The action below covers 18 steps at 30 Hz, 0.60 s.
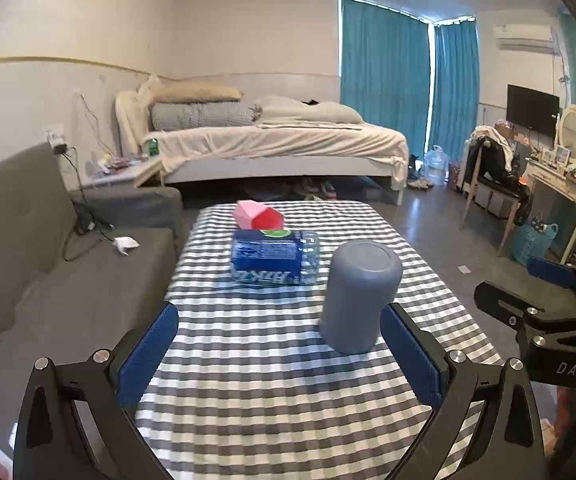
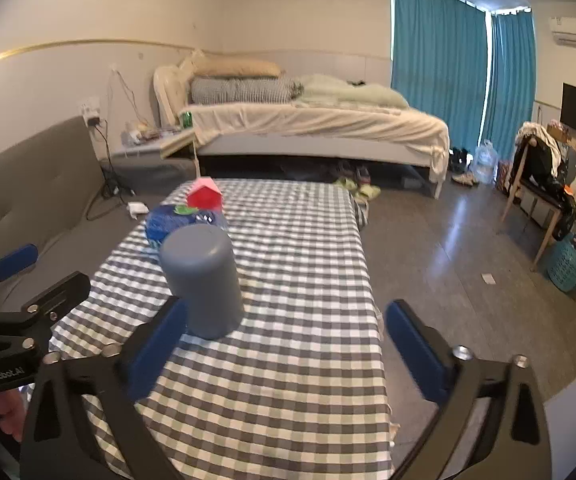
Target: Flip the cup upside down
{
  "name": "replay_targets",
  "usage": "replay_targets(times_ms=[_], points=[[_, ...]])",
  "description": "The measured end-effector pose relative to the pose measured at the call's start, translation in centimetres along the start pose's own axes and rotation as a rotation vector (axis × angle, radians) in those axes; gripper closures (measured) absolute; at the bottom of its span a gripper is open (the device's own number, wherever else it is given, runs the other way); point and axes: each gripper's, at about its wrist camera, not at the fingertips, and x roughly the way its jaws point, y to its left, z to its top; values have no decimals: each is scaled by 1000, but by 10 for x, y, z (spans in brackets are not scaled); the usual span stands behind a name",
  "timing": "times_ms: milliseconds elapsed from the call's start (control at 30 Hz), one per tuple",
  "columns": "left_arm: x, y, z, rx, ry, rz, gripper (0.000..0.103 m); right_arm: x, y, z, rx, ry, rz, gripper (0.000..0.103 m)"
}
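Observation:
A grey cup (image 1: 360,296) stands upside down, flat base up, on the checked tablecloth (image 1: 271,380). It also shows in the right wrist view (image 2: 203,280). My left gripper (image 1: 279,344) is open and empty, with its right finger (image 1: 412,356) close beside the cup's lower right side. My right gripper (image 2: 283,344) is open and empty, with its left finger (image 2: 155,348) just in front of the cup's lower left. The right gripper's body also shows in the left wrist view (image 1: 548,320), and the left gripper's body in the right wrist view (image 2: 15,320).
A blue-labelled plastic bottle (image 1: 273,258) lies on its side behind the cup, with a pink and red house-shaped box (image 1: 257,215) beyond it. A grey sofa (image 1: 27,264) runs along the table's left. A bed (image 1: 271,140), chair (image 1: 496,176) and floor lie beyond.

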Motion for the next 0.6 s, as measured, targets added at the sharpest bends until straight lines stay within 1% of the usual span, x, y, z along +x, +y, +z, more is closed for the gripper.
replay_targets(times_ms=[133, 233, 300, 600], points=[[-5, 8, -8, -32, 12, 16, 0, 1, -1, -2, 12, 5, 7, 0], [-9, 13, -9, -57, -5, 22, 0, 2, -4, -3, 20, 11, 8, 0], [-11, 14, -10, -57, -6, 30, 0, 2, -5, -4, 23, 13, 7, 0], [-10, 13, -15, -43, 18, 25, 0, -2, -5, -5, 23, 11, 1, 0]])
